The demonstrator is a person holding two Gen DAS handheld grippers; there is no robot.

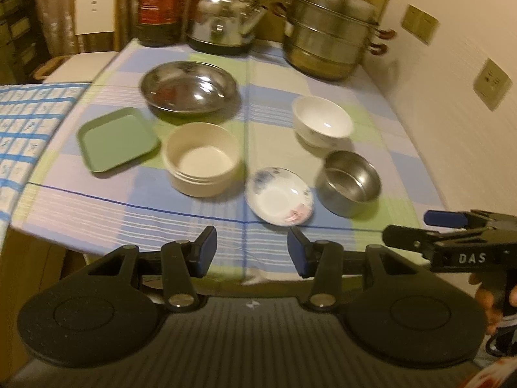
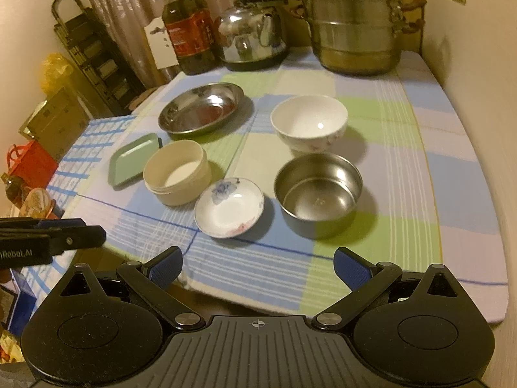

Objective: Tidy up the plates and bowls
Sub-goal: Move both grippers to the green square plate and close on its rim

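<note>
A table covered by a checked blue, green and white cloth [image 2: 404, 148] carries a tall stacked steel steamer pot [image 2: 352, 22] and a shiny steel kettle [image 2: 252, 37] at its far edge. Nearer lie a wide shallow steel plate [image 2: 200, 108], a square pale-green plastic tray [image 2: 132, 158], a round cream plastic container [image 2: 176, 176], a white ceramic bowl [image 2: 308, 123], a small steel bowl [image 2: 318, 190] and a flowered white saucer [image 2: 229, 207], all apart. The left gripper [image 1: 252, 252] and right gripper [image 2: 258, 268] hover at the near edge, both spread wide and holding nothing.

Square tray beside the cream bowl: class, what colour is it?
Pale green square tray, clearest in the left wrist view.
</note>
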